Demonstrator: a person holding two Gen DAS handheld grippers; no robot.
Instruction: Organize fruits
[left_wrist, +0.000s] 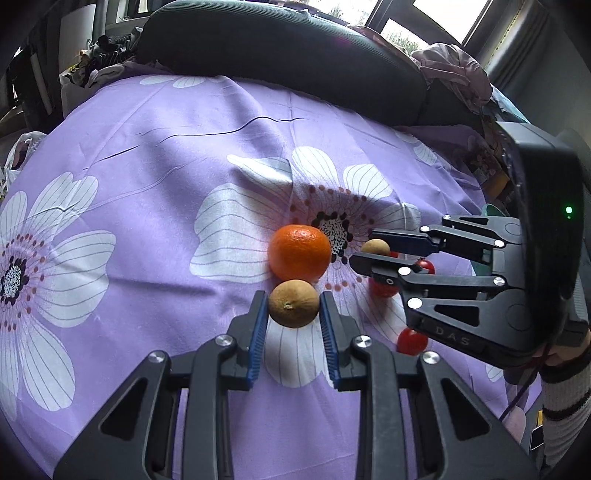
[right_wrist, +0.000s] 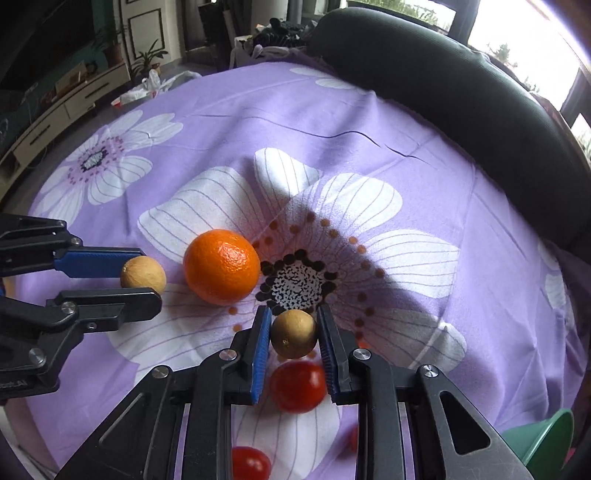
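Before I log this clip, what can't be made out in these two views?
- Green container: cut off by the right wrist frame's edge; shape and contents unknown.
- Cherry tomatoes: blurred beneath the right claw; in the left wrist view its linkage covers some, so no sure count.
- Grip contact: each claw brackets a brown fruit, left claw included; whether the pads squeeze or only touch is unclear.
- Room behind the purple cloth: too distorted and small.
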